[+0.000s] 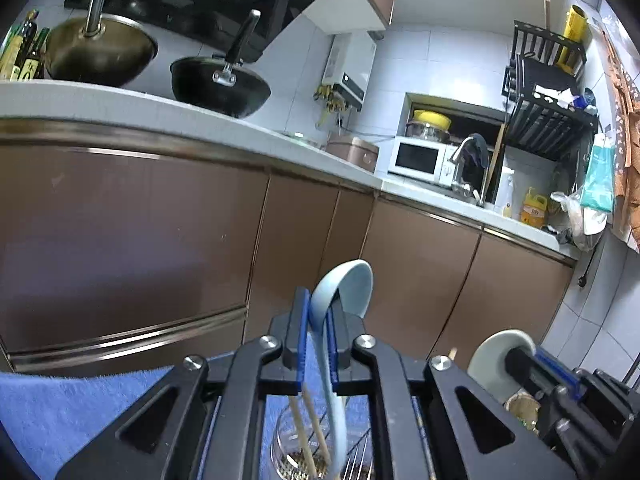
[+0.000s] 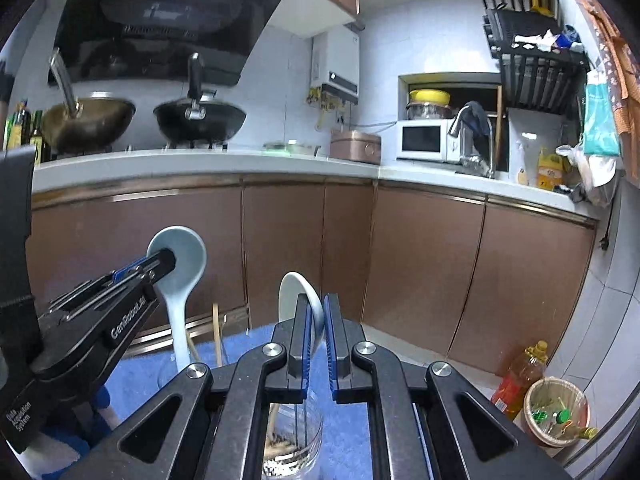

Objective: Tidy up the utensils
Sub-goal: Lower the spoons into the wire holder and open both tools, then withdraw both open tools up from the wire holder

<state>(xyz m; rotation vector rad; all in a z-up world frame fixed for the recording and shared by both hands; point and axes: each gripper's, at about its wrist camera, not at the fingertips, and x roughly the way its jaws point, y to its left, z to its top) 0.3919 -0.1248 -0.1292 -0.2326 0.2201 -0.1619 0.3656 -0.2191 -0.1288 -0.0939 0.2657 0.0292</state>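
Note:
My left gripper is shut on a light blue spoon. The spoon's bowl stands above the pads and its handle runs down into a glass jar that holds chopsticks and a fork. In the right wrist view the left gripper shows at the left with that blue spoon. My right gripper is shut on a white spoon, bowl up, over a glass jar. The white spoon's handle is hidden by the fingers. Both jars stand on a blue towel.
Brown cabinet doors under a white counter face me. Two woks, a microwave and a tap stand on the counter. An oil bottle and a small bin sit on the floor at the right.

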